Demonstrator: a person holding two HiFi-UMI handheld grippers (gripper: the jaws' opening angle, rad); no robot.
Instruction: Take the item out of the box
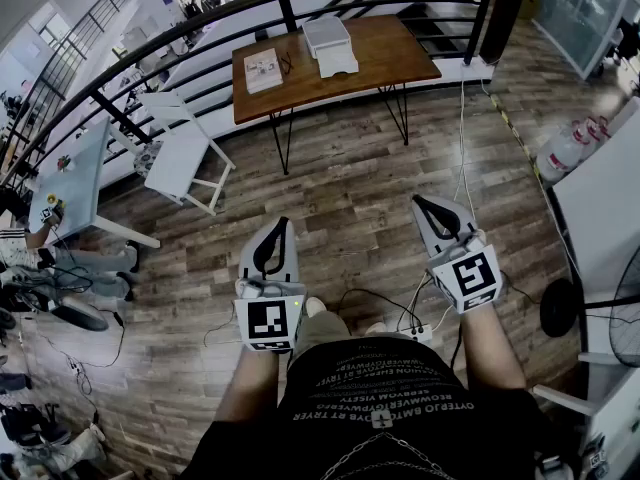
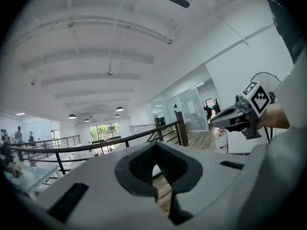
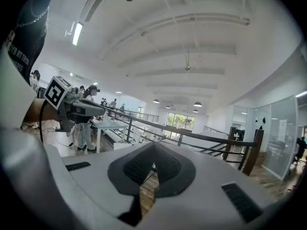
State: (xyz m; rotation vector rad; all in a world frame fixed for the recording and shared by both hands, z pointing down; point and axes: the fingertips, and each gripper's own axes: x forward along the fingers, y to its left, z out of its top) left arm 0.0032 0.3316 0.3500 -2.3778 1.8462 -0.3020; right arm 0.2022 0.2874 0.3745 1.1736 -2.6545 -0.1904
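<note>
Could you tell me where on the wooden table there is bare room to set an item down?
The wooden table is bare at its right end, between the white box and the right edge, and along its near edge. The left half is crowded: a flat white packet lies there, close beside the box.

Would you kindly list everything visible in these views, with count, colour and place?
wooden table: one, brown with black legs, far centre
white box: one, white, middle of the table
flat pack: one, whitish, table's left end
railing: one, black, behind the table
bench: one, white, left of the table
bottles: a few, pale, right edge
fan: one, black, lower right
cables: several, on the wood floor
left gripper: one, grey, shut, empty
right gripper: one, grey, shut, empty
</note>
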